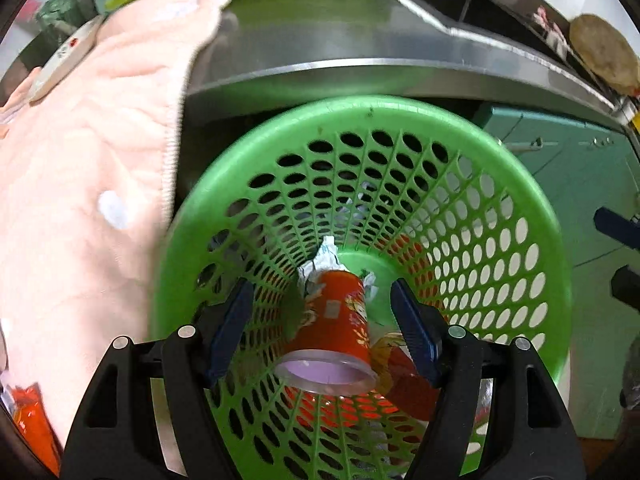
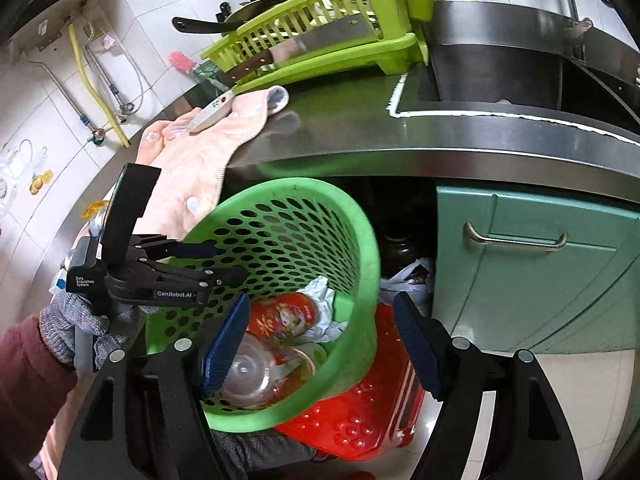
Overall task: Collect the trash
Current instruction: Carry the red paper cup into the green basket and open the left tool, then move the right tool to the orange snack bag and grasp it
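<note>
A green perforated waste basket [image 1: 500,168] stands under the steel counter's edge; it also shows in the right wrist view [image 2: 360,240]. Inside it lie a red paper cup [image 1: 340,320] on its side, crumpled white paper [image 1: 326,252] and more wrappers. In the right wrist view the cup [image 2: 284,316], white paper [image 2: 324,292] and a clear plastic lid [image 2: 248,376] lie in the basket. My left gripper [image 1: 322,332] is open over the basket's mouth, with the cup below between its fingers, not touching. It also shows in the right wrist view [image 2: 208,264]. My right gripper [image 2: 320,344] is open and empty above the basket's near rim.
A pink towel [image 2: 192,160] hangs over the steel counter [image 2: 360,120]. A knife [image 2: 212,114] lies on the towel. A green dish rack [image 2: 320,32] and a sink [image 2: 500,68] are behind. A teal cabinet door [image 2: 540,264] is at right, a red stool [image 2: 380,408] beneath the basket.
</note>
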Demonstrator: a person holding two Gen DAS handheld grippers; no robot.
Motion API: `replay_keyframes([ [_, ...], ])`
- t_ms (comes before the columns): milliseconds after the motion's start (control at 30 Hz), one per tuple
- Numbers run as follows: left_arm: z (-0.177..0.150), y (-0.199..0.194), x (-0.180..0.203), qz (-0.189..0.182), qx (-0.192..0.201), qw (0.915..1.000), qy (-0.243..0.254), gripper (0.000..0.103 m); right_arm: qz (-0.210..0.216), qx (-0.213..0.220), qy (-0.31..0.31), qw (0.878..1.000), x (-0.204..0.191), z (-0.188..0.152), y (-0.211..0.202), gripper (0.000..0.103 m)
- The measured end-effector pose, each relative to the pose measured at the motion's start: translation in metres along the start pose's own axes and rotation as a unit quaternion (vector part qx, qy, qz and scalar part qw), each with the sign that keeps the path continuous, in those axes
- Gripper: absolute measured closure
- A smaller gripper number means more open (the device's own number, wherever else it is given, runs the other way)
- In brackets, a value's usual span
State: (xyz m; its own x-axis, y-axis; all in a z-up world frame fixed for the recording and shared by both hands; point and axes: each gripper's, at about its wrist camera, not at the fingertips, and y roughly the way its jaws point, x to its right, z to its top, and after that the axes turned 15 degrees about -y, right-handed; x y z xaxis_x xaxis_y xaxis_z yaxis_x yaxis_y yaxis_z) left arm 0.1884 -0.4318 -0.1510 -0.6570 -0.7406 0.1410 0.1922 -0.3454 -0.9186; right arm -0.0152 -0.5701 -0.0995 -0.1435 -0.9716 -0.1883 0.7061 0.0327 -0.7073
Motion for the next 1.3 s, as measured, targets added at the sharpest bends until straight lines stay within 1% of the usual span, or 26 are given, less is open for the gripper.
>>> replay_keyframes([
  [133, -0.008, -0.034, -0.009, -0.012, 0.026, 0.9994, -0.017, 0.032, 0.003, 0.006, -0.008, 1.0, -0.012, 0.006, -0.004, 0.032],
  [300, -0.026, -0.081, -0.027, -0.02, 0.07, 0.9963, -0.045, 0.032, 0.014, 0.014, -0.032, 0.999, -0.035, 0.017, -0.011, 0.031],
  [400, -0.04, -0.106, -0.042, -0.011, 0.091, 0.9938, -0.064, 0.032, 0.024, 0.016, -0.054, 0.998, -0.056, 0.025, -0.012, 0.031],
  [467, -0.053, -0.125, -0.055, 0.006, 0.108, 0.9912, -0.077, 0.03, 0.032, 0.017, -0.067, 0.997, -0.069, 0.03, -0.011, 0.031],
  [533, -0.063, -0.142, -0.069, 0.007, 0.119, 0.9882, -0.096, 0.03, 0.044, 0.018, -0.082, 0.995, -0.086, 0.035, -0.009, 0.028],
  [600, -0.072, -0.155, -0.08, 0.014, 0.129, 0.9857, -0.107, 0.03, 0.054, 0.018, -0.098, 0.994, -0.105, 0.039, -0.006, 0.027],
  [667, -0.085, -0.172, -0.096, 0.027, 0.144, 0.9816, -0.122, 0.03, 0.068, 0.017, -0.11, 0.991, -0.122, 0.044, -0.003, 0.027],
  [733, -0.095, -0.187, -0.114, 0.029, 0.155, 0.9775, -0.14, 0.03, 0.081, 0.015, -0.124, 0.989, -0.143, 0.049, 0.002, 0.027],
  [833, -0.112, -0.206, -0.138, 0.048, 0.173, 0.9702, -0.162, 0.028, 0.102, 0.014, -0.138, 0.985, -0.17, 0.055, 0.009, 0.027],
  [967, -0.135, -0.227, -0.169, 0.063, 0.19, 0.9608, -0.191, 0.025, 0.126, 0.006, -0.155, 0.98, -0.208, 0.062, 0.022, 0.027],
  [1067, -0.152, -0.241, -0.193, 0.079, 0.198, 0.9545, -0.209, 0.025, 0.139, -0.003, -0.163, 0.977, -0.237, 0.068, 0.035, 0.027],
  [1167, -0.167, -0.251, -0.213, 0.088, 0.203, 0.9494, -0.223, 0.025, 0.14, -0.011, -0.168, 0.976, -0.259, 0.073, 0.049, 0.027],
  [1233, -0.175, -0.257, -0.223, 0.095, 0.208, 0.9467, -0.227, 0.025, 0.153, -0.022, -0.159, 0.975, -0.272, 0.078, 0.063, 0.027],
  [1300, -0.184, -0.262, -0.235, 0.102, 0.212, 0.944, -0.231, 0.025, 0.151, -0.028, -0.153, 0.976, -0.281, 0.083, 0.074, 0.027],
])
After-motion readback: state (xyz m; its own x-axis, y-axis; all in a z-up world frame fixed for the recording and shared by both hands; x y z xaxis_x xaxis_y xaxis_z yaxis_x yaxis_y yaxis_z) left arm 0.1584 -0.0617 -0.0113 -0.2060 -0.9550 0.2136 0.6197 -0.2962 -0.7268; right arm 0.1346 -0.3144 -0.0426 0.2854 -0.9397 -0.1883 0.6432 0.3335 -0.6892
